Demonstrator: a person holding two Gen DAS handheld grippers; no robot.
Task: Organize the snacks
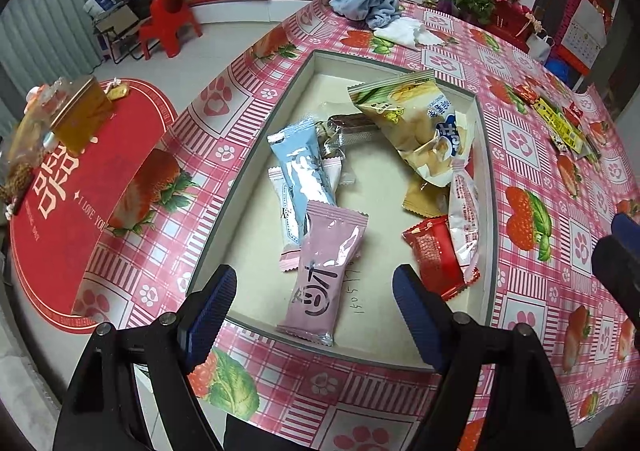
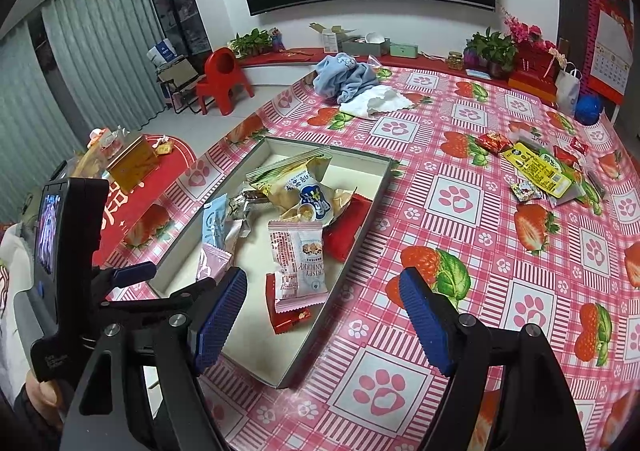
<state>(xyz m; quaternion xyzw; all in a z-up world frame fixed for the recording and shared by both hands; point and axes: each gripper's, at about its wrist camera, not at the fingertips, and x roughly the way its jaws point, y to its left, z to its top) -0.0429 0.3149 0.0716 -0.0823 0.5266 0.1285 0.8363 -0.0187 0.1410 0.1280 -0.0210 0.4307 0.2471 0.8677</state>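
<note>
A shallow white box (image 1: 316, 63) (image 2: 384, 165) lies on the strawberry tablecloth and holds several snack packets. Among them are a pink packet (image 1: 324, 271), a blue packet (image 1: 302, 167), a yellow chip bag (image 1: 416, 123) (image 2: 304, 187), a red packet (image 1: 434, 255) (image 2: 348, 227) and a white cranberry crisp packet (image 2: 298, 259). My left gripper (image 1: 314, 315) hangs open above the box's near end, nothing between its fingers. My right gripper (image 2: 324, 319) is open and empty over the box's near right corner. Several loose snacks (image 2: 540, 171) (image 1: 560, 123) lie on the cloth to the right.
A blue cloth (image 2: 344, 77) and a white cloth (image 2: 380, 101) lie at the table's far side. Potted plants (image 2: 490, 47) and a gift bag (image 2: 568, 85) stand at the back right. A red chair (image 2: 222, 79) and red floor mat (image 1: 60, 219) are left of the table.
</note>
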